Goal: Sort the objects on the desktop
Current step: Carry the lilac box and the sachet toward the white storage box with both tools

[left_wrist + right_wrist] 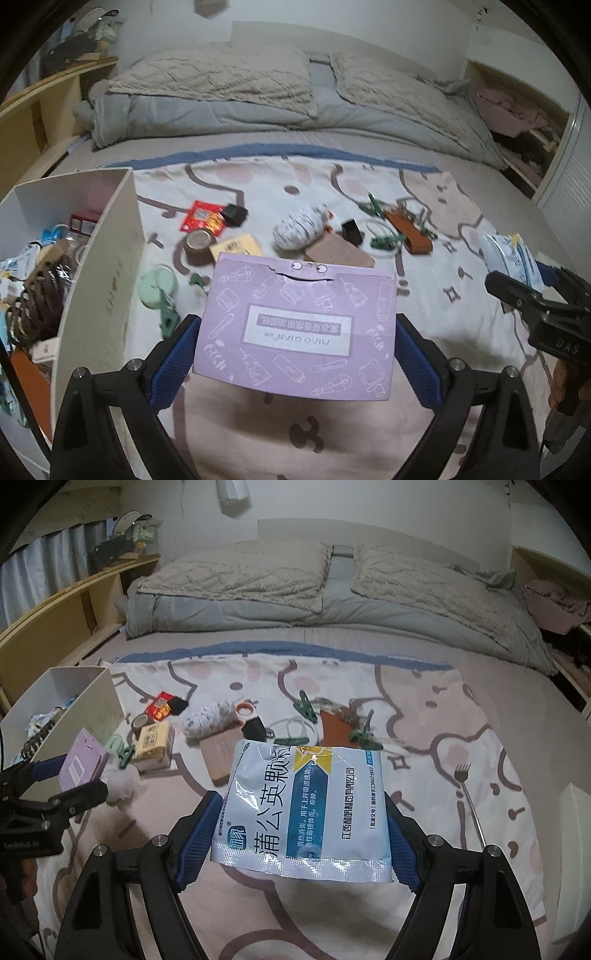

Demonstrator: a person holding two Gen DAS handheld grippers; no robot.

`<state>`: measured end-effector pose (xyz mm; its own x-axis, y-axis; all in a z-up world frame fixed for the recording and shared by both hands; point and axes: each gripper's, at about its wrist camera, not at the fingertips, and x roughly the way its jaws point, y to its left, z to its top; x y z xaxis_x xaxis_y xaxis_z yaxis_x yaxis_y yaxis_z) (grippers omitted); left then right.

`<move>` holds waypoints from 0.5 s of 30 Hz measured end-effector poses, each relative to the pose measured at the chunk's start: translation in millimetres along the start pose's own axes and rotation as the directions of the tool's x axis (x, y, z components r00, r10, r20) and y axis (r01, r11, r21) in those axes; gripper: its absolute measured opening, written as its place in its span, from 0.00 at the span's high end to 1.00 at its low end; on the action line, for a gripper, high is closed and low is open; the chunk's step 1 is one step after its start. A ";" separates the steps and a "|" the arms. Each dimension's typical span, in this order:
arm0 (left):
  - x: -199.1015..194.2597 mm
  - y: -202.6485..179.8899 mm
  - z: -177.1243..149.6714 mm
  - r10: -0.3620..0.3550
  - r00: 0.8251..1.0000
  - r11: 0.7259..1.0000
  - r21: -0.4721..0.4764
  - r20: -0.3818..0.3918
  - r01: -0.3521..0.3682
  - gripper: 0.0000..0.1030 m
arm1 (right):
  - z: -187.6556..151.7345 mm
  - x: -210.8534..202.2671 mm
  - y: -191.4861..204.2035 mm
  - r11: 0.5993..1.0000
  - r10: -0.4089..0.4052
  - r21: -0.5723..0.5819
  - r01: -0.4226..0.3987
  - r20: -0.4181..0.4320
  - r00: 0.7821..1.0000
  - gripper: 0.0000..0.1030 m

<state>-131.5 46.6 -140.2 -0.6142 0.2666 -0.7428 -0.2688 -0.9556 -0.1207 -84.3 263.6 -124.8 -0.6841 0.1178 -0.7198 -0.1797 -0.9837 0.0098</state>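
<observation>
In the left wrist view my left gripper [297, 321] is shut on a lilac cardboard box [299, 332], its blue pads [173, 362] pressing both sides, and the box hangs above the patterned blanket [461, 332]. In the right wrist view my right gripper [301, 799] is shut on a white and blue medicine sachet [306, 808], also lifted off the blanket. Each gripper shows in the other view: the left gripper [72, 779] with the lilac box [83, 764], and the right gripper [532, 282] with the sachet [513, 258].
A white bin [107, 258] with several items stands at the left. On the blanket lie a red packet [201, 219], a tape roll [199, 242], a yellow box [153, 744], a white-grey roll [299, 227], a brown block [340, 254], green clips [306, 707] and a fork [467, 797]. Pillows lie behind.
</observation>
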 end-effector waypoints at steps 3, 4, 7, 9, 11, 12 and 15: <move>-7.1 6.0 4.8 0.007 1.000 1.000 -0.010 0.027 -0.007 0.03 | 4.3 -3.7 2.0 1.000 -0.002 -0.004 0.002 0.017 1.000 0.20; -9.6 7.4 6.2 0.009 0.999 1.000 -0.012 0.034 -0.008 0.03 | 5.6 -5.3 3.0 1.000 -0.004 -0.007 0.004 0.024 1.000 0.20; -17.8 13.1 11.1 0.015 0.998 1.000 -0.021 0.063 -0.014 0.03 | 9.4 -9.0 7.4 1.000 -0.011 -0.026 0.012 0.042 0.999 0.20; -22.6 17.2 14.5 0.017 0.997 0.999 -0.029 0.078 -0.015 0.03 | 12.2 -12.0 10.2 0.999 -0.012 -0.030 0.014 0.056 0.998 0.20; -27.9 21.2 18.1 0.021 0.995 0.999 -0.036 0.097 -0.018 0.03 | 16.0 -15.6 12.8 1.000 -0.010 -0.029 0.012 0.072 0.997 0.20; -30.8 23.5 20.0 0.023 0.994 0.999 -0.040 0.107 -0.019 0.03 | 17.9 -17.8 13.9 1.000 -0.009 -0.028 0.011 0.082 0.997 0.20; -36.5 29.4 23.6 0.028 0.991 0.998 -0.051 0.128 -0.022 0.03 | 22.9 -24.7 17.4 1.000 -0.008 -0.028 0.011 0.112 0.994 0.20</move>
<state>-134.5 11.7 -101.1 -0.7111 0.2536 -0.6558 -0.2173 -0.9663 -0.1381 -86.7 246.6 -90.9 -0.7577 0.1400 -0.6374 -0.1671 -0.9858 -0.0179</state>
